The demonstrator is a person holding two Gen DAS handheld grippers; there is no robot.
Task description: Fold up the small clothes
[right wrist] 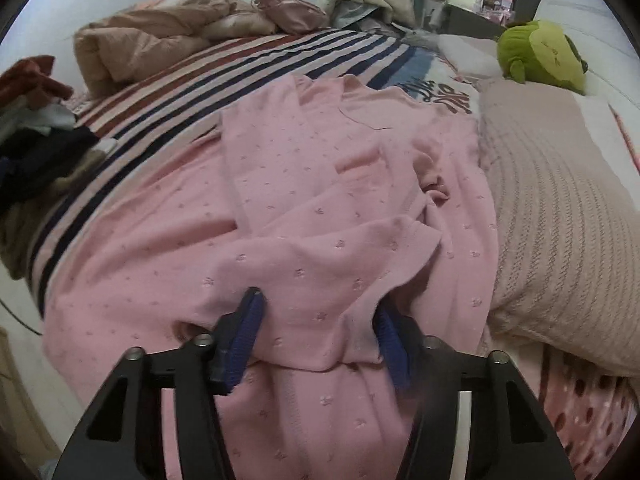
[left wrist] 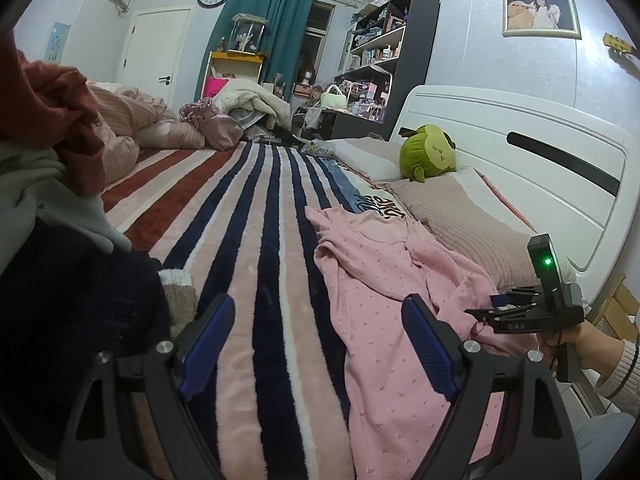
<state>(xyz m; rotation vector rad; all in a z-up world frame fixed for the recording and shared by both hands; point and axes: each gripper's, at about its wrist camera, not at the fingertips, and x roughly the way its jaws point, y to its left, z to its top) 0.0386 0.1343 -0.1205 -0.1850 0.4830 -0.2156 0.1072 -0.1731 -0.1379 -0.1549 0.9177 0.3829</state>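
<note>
A pink garment with small dots (left wrist: 384, 280) lies crumpled on the striped blanket (left wrist: 256, 216); it fills the middle of the right wrist view (right wrist: 304, 184). My left gripper (left wrist: 318, 328) is open and empty, low over the blanket just left of the garment. My right gripper (right wrist: 318, 320) has its blue pads (right wrist: 244, 336) either side of a raised fold of the garment, jaws partly apart. It also shows in the left wrist view (left wrist: 486, 312) at the garment's right edge.
A pile of dark, grey and red clothes (left wrist: 60, 208) sits at the left. A beige ribbed pillow (right wrist: 560, 216) and a green plush toy (left wrist: 428, 152) lie by the white headboard (left wrist: 520, 152). A rumpled duvet (right wrist: 152, 40) lies at the bed's far end.
</note>
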